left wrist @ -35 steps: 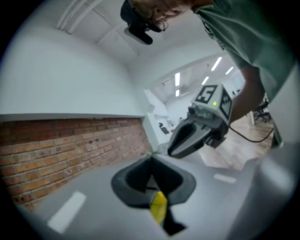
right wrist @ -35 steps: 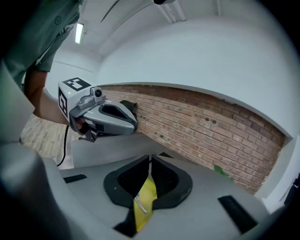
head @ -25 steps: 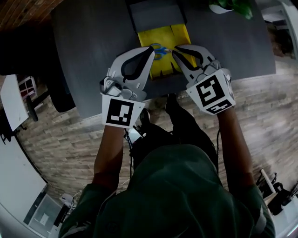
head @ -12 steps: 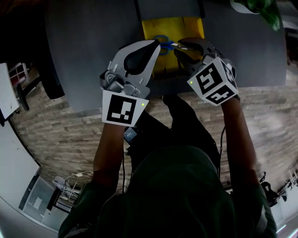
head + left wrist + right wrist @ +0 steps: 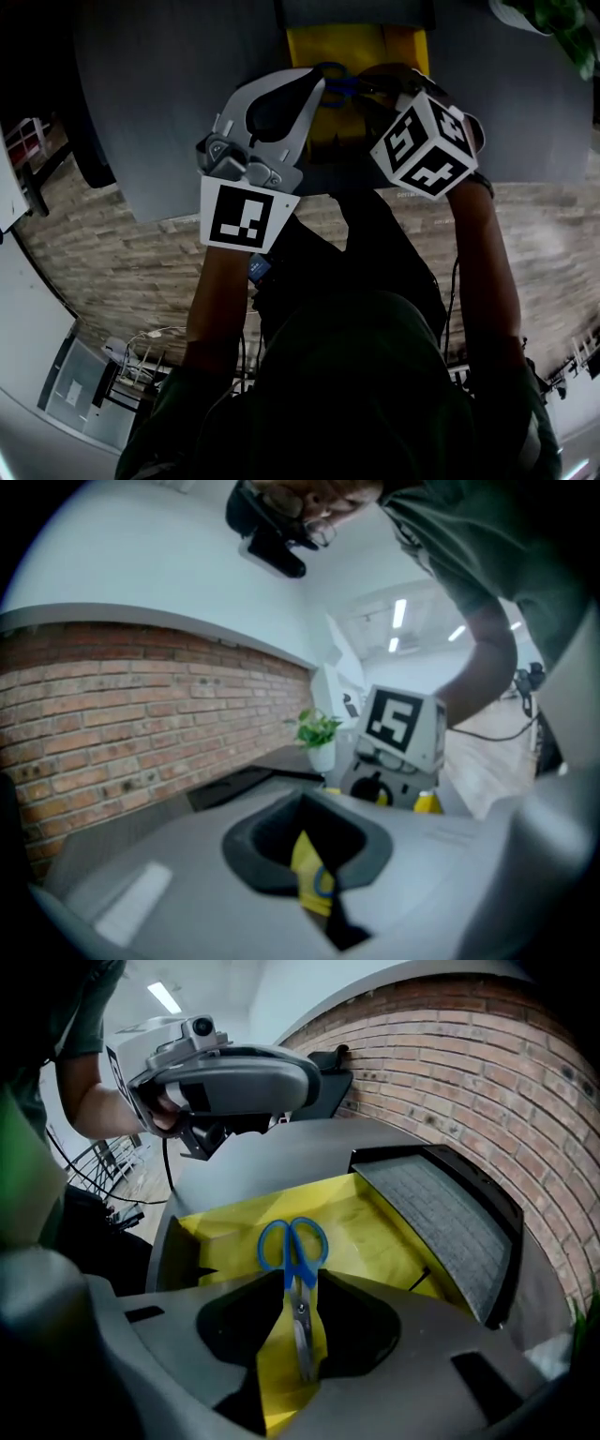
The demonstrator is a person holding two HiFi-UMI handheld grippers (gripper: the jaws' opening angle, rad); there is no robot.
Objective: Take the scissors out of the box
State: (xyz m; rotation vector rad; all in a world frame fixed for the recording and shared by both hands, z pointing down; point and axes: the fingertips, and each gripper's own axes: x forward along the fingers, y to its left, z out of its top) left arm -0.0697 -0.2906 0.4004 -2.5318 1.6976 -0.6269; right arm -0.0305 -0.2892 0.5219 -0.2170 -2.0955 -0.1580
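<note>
right gripper view shows my right gripper clenched on the blue scissors just below the handles, over the yellow box (blades half masked by my jaws). my left gripper hangs closed on nothing, nearby.

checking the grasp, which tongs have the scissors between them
The right tongs: the scissors lie blades-first in their gap, over the yellow box. The left tongs are shut on nothing, beside them.
</note>
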